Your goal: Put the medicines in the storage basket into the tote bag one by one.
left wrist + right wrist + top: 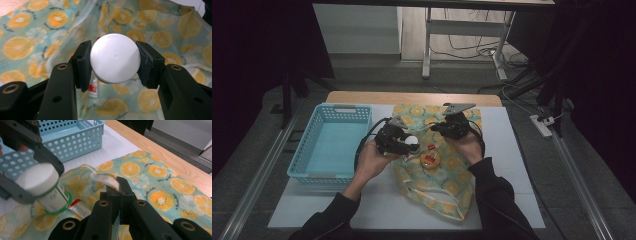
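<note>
White-capped bottle (114, 58) label hidden behind left gripper (113, 62); contents unreadable.

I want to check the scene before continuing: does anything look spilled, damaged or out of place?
Nothing stands out. The left gripper holds the white-capped bottle tilted but closed, the right gripper pinches the fruit-print bag's handle, and the blue basket sits upright.

Blue perforated basket (332, 142) stands empty at the table's left, its interior unobstructed. White mat between basket and orange-print bag (439, 172) lies open. A round orange-lidded container (431, 159) obstructs the bag's middle.
</note>
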A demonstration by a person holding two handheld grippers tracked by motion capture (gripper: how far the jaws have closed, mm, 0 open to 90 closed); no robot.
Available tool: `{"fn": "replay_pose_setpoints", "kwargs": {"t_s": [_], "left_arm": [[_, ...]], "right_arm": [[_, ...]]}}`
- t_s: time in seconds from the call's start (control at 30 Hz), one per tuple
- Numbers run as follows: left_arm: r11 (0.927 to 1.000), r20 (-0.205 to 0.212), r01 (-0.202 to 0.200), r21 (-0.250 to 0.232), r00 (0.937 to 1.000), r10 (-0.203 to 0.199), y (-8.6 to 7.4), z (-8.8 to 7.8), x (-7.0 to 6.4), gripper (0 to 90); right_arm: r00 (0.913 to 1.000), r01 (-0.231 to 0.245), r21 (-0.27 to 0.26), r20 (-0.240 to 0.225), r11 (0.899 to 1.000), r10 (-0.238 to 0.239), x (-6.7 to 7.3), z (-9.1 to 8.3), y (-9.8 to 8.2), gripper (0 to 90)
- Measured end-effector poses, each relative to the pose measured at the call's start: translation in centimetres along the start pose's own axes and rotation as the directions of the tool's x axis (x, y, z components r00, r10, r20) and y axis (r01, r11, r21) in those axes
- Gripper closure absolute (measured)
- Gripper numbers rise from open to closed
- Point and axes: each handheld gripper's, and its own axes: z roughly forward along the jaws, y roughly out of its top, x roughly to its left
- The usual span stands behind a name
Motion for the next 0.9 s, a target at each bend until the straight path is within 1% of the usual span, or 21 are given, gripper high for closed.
{"fn": "replay_pose_setpoints", "kwargs": {"t_s": [0.17, 0.27, 0.37, 0.5, 0.57, 0.73, 0.9], "left_arm": [[0.9997, 0.006, -0.02, 0.014, 0.9998, 0.019, 0.7, 1.5, -0.7, 50.5], [0.9995, 0.011, -0.024, 0.019, 0.9997, 0.023, 1.1, 2.4, -1.1, 50.5], [0.999, 0.011, -0.033, 0.032, 0.9994, 0.033, 1.4, 3.3, -1.2, 50.5], [0.9979, 0.018, -0.04, 0.052, 0.9991, 0.039, 1.7, 4.4, -1.3, 50.5], [0.998, 0.025, -0.034, 0.053, 0.9992, 0.033, 1.8, 5.0, -1.2, 50.5], [0.9974, 0.021, -0.024, 0.068, 0.9995, 0.023, 1.9, 6.2, -0.9, 50.4], [0.9953, 0.021, -0.019, 0.095, 0.9996, 0.017, 1.8, 7.1, -0.6, 50.4]], "right_arm": [[1.0, -0.003, 0.001, 0.0, 1.0, 0.003, -0.1, -0.1, 0.0, 89.8], [1.0, -0.005, -0.002, 0.0, 1.0, 0.005, -0.1, -0.1, 0.0, 89.8], [1.0, -0.005, 0.0, -0.001, 1.0, 0.005, -0.2, 0.0, -0.1, 89.8], [1.0, -0.005, 0.001, -0.001, 1.0, 0.005, -0.2, 0.0, -0.1, 89.8], [1.0, -0.006, 0.0, -0.001, 1.0, 0.006, -0.2, 0.0, -0.1, 89.8], [1.0, -0.007, -0.003, 0.0, 1.0, 0.007, -0.3, -0.1, -0.1, 89.8], [1.0, -0.008, 0.0, 0.0, 1.0, 0.008, -0.3, -0.1, -0.1, 89.8]]}}
